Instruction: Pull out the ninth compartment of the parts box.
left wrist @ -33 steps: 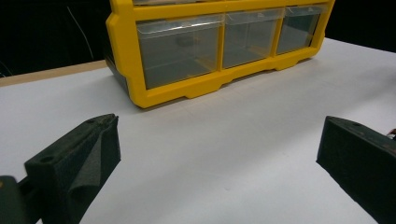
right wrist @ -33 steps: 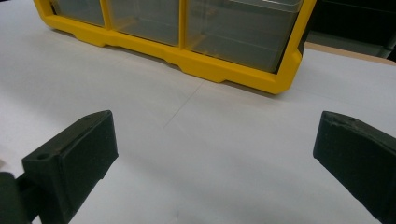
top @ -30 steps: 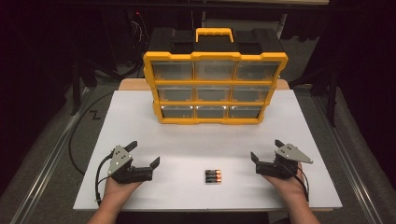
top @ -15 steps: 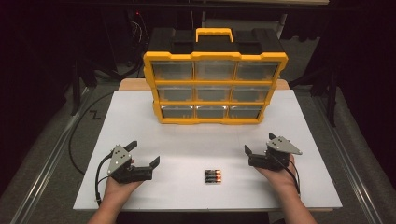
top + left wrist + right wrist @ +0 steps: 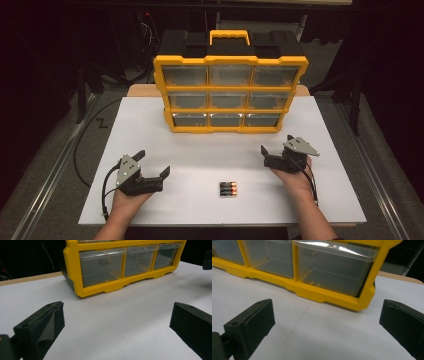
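A white table [image 5: 200, 145] is seen from the high view, with a yellow drawer organizer [image 5: 230, 92] standing upright toward its far side, its nine clear drawers arranged in three rows of three and all pushed in. A small pack of batteries [image 5: 228, 188] lies flat on the table near the front edge, between the two hands and roughly midway across. The left gripper [image 5: 150, 167] is held low over the table at the front left, its jaws spread wide with nothing between them; it sits well apart from the batteries, to their left. In the left gripper view, the same wide gap is confirmed, bare white surface being seen between the two black jaws, and the bottom row of the organizer [image 5: 120, 265] is seen beyond them. The right gripper [image 5: 274, 152] is held at the front right, somewhat farther from the person than the left one, and its jaws are likewise wide apart and empty (the grey three-cornered plate on top of it is plainly visible from above). In the right gripper view, the lower right corner of the organizer [image 5: 317, 272] is seen close ahead, with one clear drawer facing the camera and only table surface between the jaws. The batteries are touched by neither gripper.
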Demonstrator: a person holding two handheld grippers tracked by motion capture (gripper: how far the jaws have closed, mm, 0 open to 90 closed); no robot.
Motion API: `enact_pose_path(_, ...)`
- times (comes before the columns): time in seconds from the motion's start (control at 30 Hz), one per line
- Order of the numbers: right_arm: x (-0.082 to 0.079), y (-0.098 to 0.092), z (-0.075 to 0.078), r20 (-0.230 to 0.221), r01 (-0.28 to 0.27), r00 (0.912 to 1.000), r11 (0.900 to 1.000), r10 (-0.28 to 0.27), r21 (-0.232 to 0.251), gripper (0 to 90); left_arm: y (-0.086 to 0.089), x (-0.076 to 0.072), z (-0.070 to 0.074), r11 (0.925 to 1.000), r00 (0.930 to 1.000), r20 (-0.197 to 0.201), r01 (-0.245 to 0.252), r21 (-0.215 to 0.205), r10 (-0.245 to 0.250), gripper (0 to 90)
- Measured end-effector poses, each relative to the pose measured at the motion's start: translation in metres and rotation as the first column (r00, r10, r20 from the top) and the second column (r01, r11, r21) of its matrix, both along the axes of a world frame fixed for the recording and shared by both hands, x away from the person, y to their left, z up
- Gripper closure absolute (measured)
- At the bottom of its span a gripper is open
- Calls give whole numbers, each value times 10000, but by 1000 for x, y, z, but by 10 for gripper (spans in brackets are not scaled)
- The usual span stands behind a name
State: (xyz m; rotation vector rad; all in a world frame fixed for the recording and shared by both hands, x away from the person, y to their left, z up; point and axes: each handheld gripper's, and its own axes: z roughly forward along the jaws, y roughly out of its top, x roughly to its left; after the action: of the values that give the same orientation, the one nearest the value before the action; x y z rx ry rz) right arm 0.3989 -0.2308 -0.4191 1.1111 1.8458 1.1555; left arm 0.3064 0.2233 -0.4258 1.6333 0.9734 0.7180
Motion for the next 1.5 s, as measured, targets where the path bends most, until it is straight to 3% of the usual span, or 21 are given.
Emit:
enact_pose_path(0.23, 12, 4, -1, -58, 135, 9999, 9998, -136, -118, 13, -1, 1, -1, 9999, 9999, -168, 20, 150, -17, 3)
enact_pose_path(0.37, 17, 6, -3, 4, 188, 9998, 9993, -188, -337, 19, -1, 1, 0, 9996, 9999, 6, -148, 242, 148, 3)
enact_pose_path(0.47, 21, 7, -2, 28, 184, 9998, 9992, -183, -358, 19, 0, 2, 0, 9997, 9998, -56, -209, 100, 209, 7)
enact_pose_path(0.87, 38, 5, -3, 74, 479, 9988, 9959, -475, -762, 19, -1, 3, -2, 9997, 9997, -223, -21, 227, 27, 7)
enact_pose_path(1.13, 32, -6, 1, 185, 555, 9984, 9909, -536, -1229, 19, -5, 3, -4, 9989, 9999, -146, 31, 459, -24, 2)
enact_pose_path(1.23, 26, -12, 2, 305, 510, 9984, 9852, -467, -1635, 19, -6, 2, -4, 9991, 10000, -34, 80, 411, -79, 3)
enact_pose_path(1.5, 14, -22, 3, 353, 364, 9989, 9805, -301, -1931, 19, -6, 2, -4, 9997, 9999, -140, 68, 237, -65, 2)
